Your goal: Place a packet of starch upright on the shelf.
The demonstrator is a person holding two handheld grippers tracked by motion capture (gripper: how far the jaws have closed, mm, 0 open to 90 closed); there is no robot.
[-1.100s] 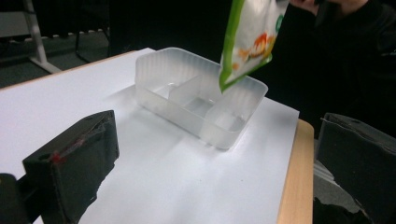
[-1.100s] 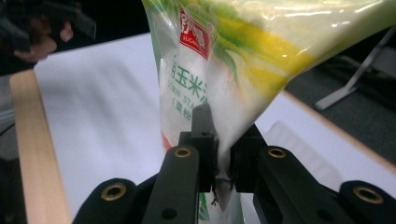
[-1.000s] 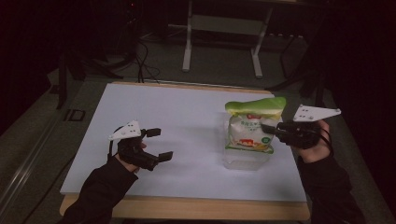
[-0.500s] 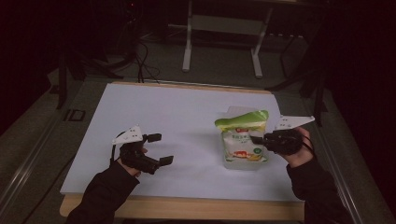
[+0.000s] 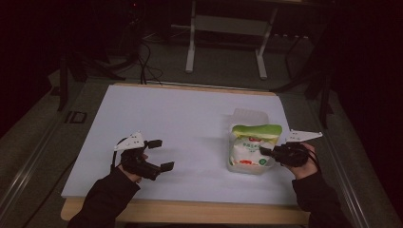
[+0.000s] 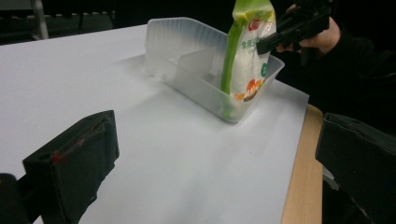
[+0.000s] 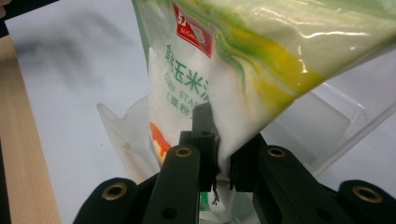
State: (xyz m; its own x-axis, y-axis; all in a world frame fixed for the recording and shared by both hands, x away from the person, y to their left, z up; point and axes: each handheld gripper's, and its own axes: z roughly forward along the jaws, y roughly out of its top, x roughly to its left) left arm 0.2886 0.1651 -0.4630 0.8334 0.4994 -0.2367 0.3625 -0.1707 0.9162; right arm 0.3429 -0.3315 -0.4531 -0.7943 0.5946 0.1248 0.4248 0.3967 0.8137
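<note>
high view: looking down over my worktop (image 5: 180, 118) | left claw view: low, facing the tray (image 6: 187, 70) | right claw view: close on that tray (image 7: 327, 121)

Both grippers are black, the left gripper (image 5: 159, 154) and right gripper (image 5: 264, 151) each topped by a pale three-cornered plate. Brass-ringed screw holes dot the right one's arms, lower frame. Dark sleeves cover both forearms.

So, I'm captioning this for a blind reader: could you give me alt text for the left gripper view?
A green-and-white plastic pouch of corn starch stands upright in the near end of a clear plastic divided tray on a white table sheet, pinched near its top by the right gripper. The left gripper's two black jaws stand wide apart and empty in the foreground.
</note>
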